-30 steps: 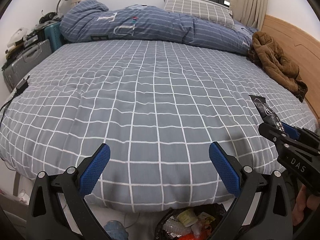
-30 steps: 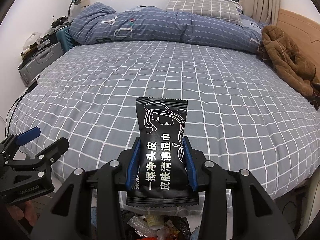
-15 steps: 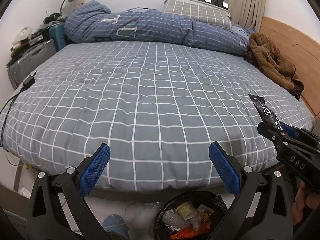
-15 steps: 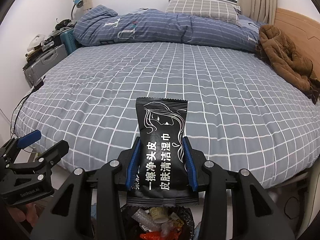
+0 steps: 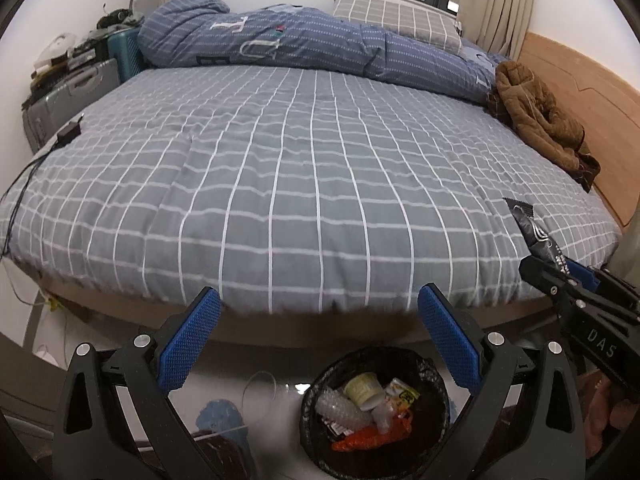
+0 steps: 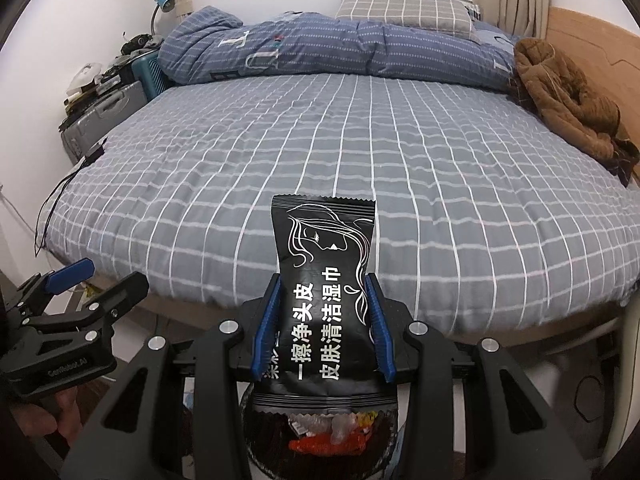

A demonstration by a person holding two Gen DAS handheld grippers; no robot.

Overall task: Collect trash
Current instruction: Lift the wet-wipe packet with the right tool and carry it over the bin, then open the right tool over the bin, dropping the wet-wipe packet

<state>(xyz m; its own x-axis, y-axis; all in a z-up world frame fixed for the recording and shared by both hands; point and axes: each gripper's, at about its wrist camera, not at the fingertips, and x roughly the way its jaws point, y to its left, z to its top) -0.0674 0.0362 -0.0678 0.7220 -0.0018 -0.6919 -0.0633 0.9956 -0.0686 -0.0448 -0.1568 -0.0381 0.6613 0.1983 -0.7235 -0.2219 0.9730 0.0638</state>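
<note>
Here, black wipe packet (image 6: pixel 326 300) upright, pinched in right tool (image 6: pixel 323 328); left tool (image 5: pixel 318 338) wide, empty.

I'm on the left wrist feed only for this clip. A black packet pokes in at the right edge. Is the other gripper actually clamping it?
Observer: Yes. In the right wrist view the right gripper has both blue pads closed against the sides of the black wet-wipe packet.
Operator: Is it over the trash bin yet?
Observer: In that view the packet's bottom edge overlaps the bin's opening; height above it cannot be judged.
Operator: And my left gripper, holding anything?
Observer: No. The right wrist view shows it from the side, open, nothing between its fingers.
</note>
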